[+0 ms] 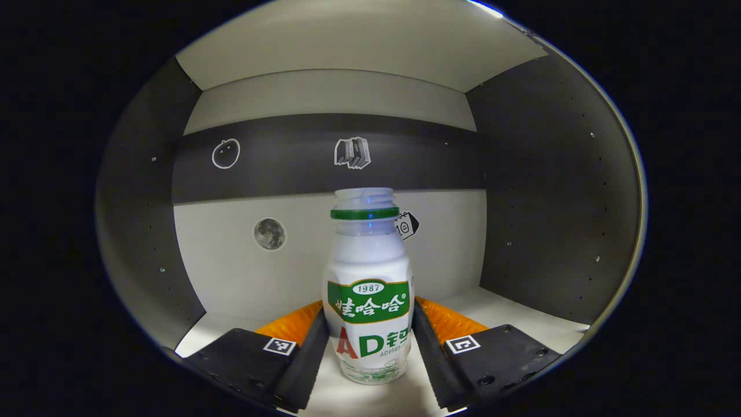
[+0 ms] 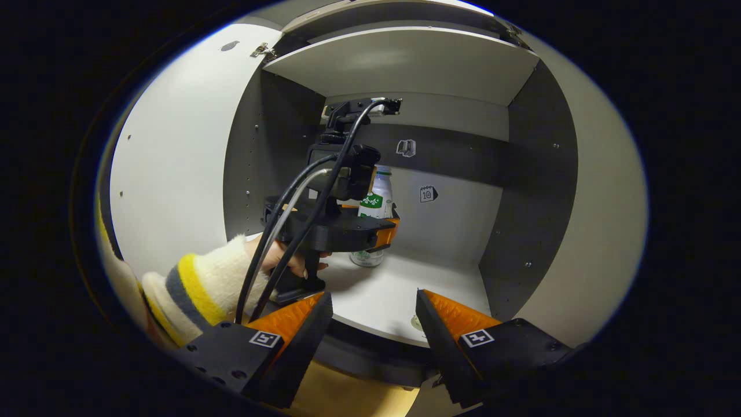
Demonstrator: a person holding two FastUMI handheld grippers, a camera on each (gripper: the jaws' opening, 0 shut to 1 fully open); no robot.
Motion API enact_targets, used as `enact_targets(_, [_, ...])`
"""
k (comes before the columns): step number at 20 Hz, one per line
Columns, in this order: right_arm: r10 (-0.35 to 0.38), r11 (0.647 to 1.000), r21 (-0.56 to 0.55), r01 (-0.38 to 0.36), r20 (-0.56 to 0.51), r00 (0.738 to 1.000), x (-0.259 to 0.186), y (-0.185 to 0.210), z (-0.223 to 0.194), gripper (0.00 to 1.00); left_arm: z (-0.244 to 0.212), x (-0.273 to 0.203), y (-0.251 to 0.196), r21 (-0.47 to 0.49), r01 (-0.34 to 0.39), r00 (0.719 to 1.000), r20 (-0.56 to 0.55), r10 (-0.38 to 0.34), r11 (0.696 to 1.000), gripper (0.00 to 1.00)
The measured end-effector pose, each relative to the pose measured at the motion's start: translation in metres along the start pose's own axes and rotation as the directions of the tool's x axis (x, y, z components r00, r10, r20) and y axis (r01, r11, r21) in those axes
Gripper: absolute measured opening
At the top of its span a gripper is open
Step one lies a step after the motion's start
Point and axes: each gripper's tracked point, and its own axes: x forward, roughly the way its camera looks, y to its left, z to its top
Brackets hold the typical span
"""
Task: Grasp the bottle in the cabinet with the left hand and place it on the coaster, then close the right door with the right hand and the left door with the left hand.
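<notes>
Squeezing in on the bottle point(image 1: 368, 289) is where things are at: the left gripper point(image 1: 369, 341) has its two fingers point(image 1: 315, 341) right up against the bottle's sides, one on each flank around the label. From the left gripper view it looks like both are touching, so I'd call it gripped, though I can't swear how firm the pinch is. The bottle stands upright on the cabinet's white shelf point(image 1: 509, 313), with the back wall close behind it.

From the right gripper view you can see that same gripper reaching deep into the cabinet point(image 2: 405, 63), held by a hand point(image 2: 283, 260) in a fuzzy striped sleeve point(image 2: 191, 289), cables trailing off it. The right gripper point(image 2: 374, 324) hangs outside the front edge with its fingers spread wide, nothing between them. The left door point(image 2: 173, 168) stands wide open.

So this is step one, the grab. My guess for the next move: lift the bottle a touch, back it straight out without tipping it or clipping the shelf edge, then find the coaster. Something small and round sits near the shelf's front edge, but it's too hidden to call. Doors come after.
</notes>
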Motion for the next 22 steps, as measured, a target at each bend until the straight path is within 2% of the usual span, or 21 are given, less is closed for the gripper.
enact_targets(2, [-0.006, 1.0, 0.006, 0.006, 0.01, 1.0, -0.001, -0.001, 0.004, 0.96, 0.002, -0.001, -0.001, -0.017, 0.025, 1.0, 0.002, -0.024, 1.0, 0.77])
enact_targets(6, [-0.003, 1.0, 0.016, 0.003, 0.028, 1.0, -0.009, 0.001, 0.011, 0.96, 0.029, -0.021, 0.002, 0.032, 0.001, 0.999, 0.046, -0.002, 0.999, 0.76])
enact_targets(12, [0.011, 1.0, -0.01, -0.01, 0.139, 0.99, -0.057, 0.02, 0.049, 0.96, 0.076, -0.085, 0.002, 0.005, -0.006, 0.992, 0.122, 0.005, 1.0, 0.76])
enact_targets(15, [0.035, 0.999, -0.016, -0.033, 0.174, 0.984, -0.09, 0.037, 0.061, 0.96, 0.09, -0.132, 0.001, -0.015, -0.018, 0.99, 0.141, 0.02, 1.0, 0.76])
enact_targets(17, [0.045, 0.999, -0.02, -0.041, 0.209, 0.977, -0.112, 0.045, 0.068, 0.96, 0.092, -0.161, 0.003, 0.004, -0.046, 0.989, 0.141, 0.045, 0.999, 0.75])
enact_targets(22, [0.111, 0.992, 0.045, -0.122, 0.193, 0.975, -0.146, 0.072, 0.059, 0.96, 0.085, -0.23, 0.003, 0.008, -0.108, 0.985, 0.134, 0.106, 0.994, 0.75])
